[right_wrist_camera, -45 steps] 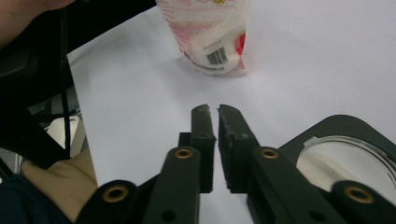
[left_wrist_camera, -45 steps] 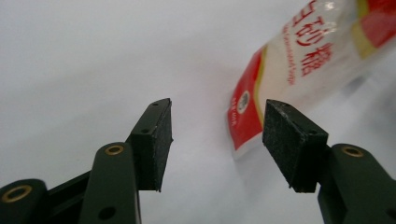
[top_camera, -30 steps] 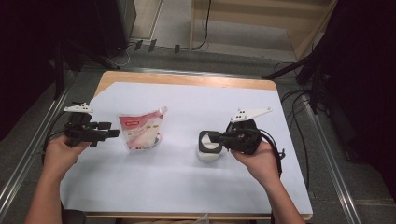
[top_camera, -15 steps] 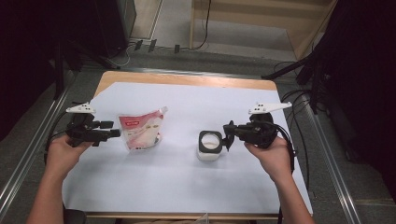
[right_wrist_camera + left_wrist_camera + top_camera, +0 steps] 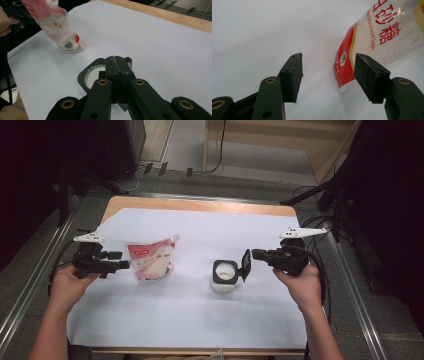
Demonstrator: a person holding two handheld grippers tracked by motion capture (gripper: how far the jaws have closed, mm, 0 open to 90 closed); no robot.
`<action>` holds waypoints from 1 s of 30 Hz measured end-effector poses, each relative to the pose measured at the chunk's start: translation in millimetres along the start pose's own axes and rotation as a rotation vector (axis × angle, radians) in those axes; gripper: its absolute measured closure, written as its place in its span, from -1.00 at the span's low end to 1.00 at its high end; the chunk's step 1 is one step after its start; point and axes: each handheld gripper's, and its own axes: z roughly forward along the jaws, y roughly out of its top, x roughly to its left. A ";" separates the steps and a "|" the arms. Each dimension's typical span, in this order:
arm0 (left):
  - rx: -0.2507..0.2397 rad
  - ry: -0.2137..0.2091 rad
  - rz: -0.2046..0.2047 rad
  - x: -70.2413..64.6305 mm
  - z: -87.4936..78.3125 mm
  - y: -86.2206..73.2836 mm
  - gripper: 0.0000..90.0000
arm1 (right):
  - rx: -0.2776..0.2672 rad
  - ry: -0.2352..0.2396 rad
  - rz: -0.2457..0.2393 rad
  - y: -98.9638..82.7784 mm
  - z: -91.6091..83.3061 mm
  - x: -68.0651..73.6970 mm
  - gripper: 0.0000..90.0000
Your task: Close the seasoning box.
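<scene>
A red and white granulated sugar pouch (image 5: 150, 260) with a spout leans on the white table cover, left of middle. My left gripper (image 5: 123, 261) sits at its left edge and is open. In the left gripper view the pouch's lower corner (image 5: 344, 75) lies just beyond the gap of the left gripper (image 5: 328, 75), untouched. A small white jar (image 5: 224, 276) with a black ring top stands right of middle. Its black flip lid (image 5: 245, 264) stands upright at the jar's right side. My right gripper (image 5: 254, 254) is shut on the lid's upper edge. The right gripper (image 5: 117, 62) shows its jaws pressed together over the jar's ring (image 5: 86, 75).
The white cover (image 5: 200, 315) spreads over a wooden table (image 5: 200, 205); metal rails run along both sides. Cables trail off the right edge. The person's forearms come in from the bottom corners. Open cover lies in front of and behind the jar.
My right gripper has moved right, away from above the jar, and the black flip lid has swung up beside the jar. The left gripper and pouch have stayed put.
</scene>
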 end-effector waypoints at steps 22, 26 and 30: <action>-0.007 0.004 -0.006 -0.5 3.4 -0.2 -0.11 | 0.062 -0.014 0.061 -21.8 29.1 -13.8 1.00; 0.005 -0.005 -0.008 0.4 3.3 0.3 -0.11 | 0.066 -0.015 0.054 -22.3 30.7 -11.8 1.00; 0.005 0.000 -0.016 0.5 4.5 -0.1 -0.12 | 0.070 -0.007 0.049 -22.3 33.0 -9.0 1.00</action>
